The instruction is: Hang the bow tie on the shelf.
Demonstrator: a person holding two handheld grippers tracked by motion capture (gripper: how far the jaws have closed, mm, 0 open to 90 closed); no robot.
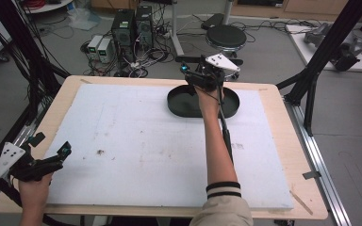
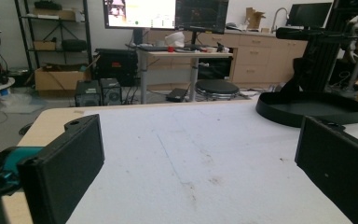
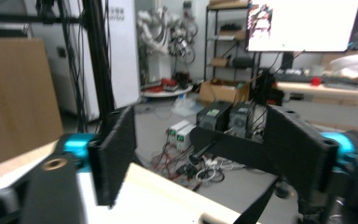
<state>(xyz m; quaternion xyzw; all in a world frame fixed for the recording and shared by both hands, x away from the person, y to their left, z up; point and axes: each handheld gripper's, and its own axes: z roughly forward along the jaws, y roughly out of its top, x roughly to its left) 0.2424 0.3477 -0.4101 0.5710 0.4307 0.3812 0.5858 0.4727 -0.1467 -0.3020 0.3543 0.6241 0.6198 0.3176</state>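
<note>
The right gripper (image 1: 185, 60) hangs above the far rim of the black tray (image 1: 231, 107), jaws apart and gripping nothing, perhaps just clearing it. The left gripper (image 1: 66, 149) waits at the near-left table (image 1: 66, 94) corner, jaws wide apart, apparently parked out of the way.

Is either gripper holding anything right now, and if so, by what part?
Nothing is held. The left gripper is open over the bare white mat; the right gripper, above the black tray, is open too.

Black oval tray (image 1: 179, 104) on a white, speckled board (image 1: 136, 141); pale wood table (image 1: 66, 89); seemingly teal-accented black tongs (image 1: 62, 151).
</note>
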